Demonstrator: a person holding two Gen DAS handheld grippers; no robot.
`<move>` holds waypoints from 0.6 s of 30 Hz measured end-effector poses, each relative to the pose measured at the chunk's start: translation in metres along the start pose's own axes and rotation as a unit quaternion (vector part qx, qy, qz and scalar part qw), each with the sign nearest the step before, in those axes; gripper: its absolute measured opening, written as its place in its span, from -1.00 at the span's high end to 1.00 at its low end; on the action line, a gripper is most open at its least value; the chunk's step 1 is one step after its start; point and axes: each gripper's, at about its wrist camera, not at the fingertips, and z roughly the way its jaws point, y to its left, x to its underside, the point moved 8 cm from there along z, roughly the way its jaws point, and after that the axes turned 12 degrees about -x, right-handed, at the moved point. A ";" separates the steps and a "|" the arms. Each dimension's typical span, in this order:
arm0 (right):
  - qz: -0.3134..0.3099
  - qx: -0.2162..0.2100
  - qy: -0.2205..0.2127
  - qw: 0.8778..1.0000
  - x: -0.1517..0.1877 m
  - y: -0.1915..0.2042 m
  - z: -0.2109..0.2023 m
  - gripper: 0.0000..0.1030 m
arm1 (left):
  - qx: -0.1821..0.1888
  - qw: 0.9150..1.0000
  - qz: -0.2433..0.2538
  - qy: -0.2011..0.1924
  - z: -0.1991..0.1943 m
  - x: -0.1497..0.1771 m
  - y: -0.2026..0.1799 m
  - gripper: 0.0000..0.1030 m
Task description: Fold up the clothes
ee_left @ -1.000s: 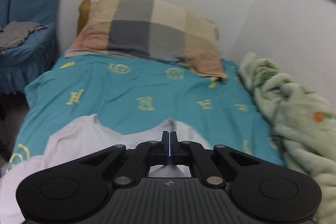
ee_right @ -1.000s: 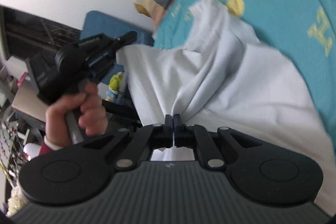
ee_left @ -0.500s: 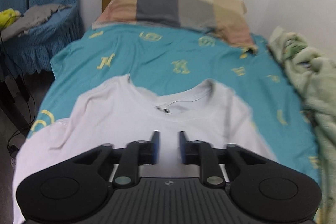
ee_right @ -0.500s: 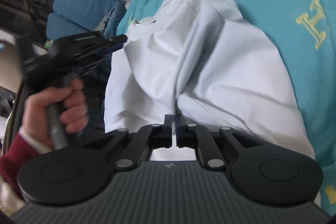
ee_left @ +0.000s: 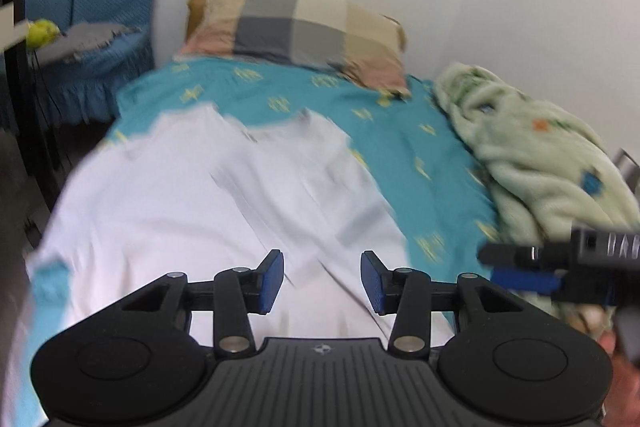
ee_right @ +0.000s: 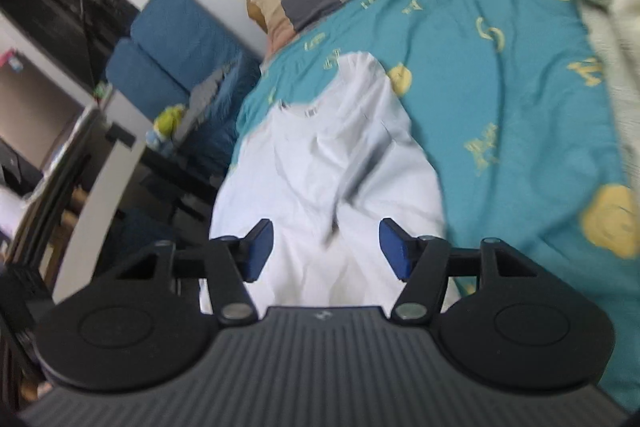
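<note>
Teal bed sheet [ee_left: 404,147] carries the white T-shirt [ee_left: 224,195], light, limp and crease-prone, best pinched at its hem corners toward 6 o'clock, while left hand-held gripper [ee_left: 322,281] and right hand-held gripper [ee_right: 326,249] are both opening, nothing between their jaws.

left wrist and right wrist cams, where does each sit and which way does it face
Left wrist: on the left gripper, looking down the bed to the pillow; jaws opening, nothing between them; the right gripper shows at the right edge.
Right wrist: on the right gripper, rolled, looking over the shirt toward the chair; jaws opening, empty.
Shared: shirt, bed, pillow, blanket, chair.
</note>
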 end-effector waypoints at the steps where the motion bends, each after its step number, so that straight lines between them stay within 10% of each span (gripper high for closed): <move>1: -0.005 0.002 -0.001 1.000 0.007 0.003 -0.013 -0.20 | 0.010 1.000 -0.007 0.005 -0.008 0.016 -0.007 0.12; 11: 0.042 0.085 -0.155 0.983 0.046 -0.021 -0.134 -0.20 | 0.113 0.991 0.070 0.027 -0.070 0.151 -0.116 0.29; 18: 0.070 0.076 -0.198 0.975 0.039 -0.037 -0.145 -0.20 | 0.105 0.980 0.170 0.021 -0.067 0.197 -0.171 0.30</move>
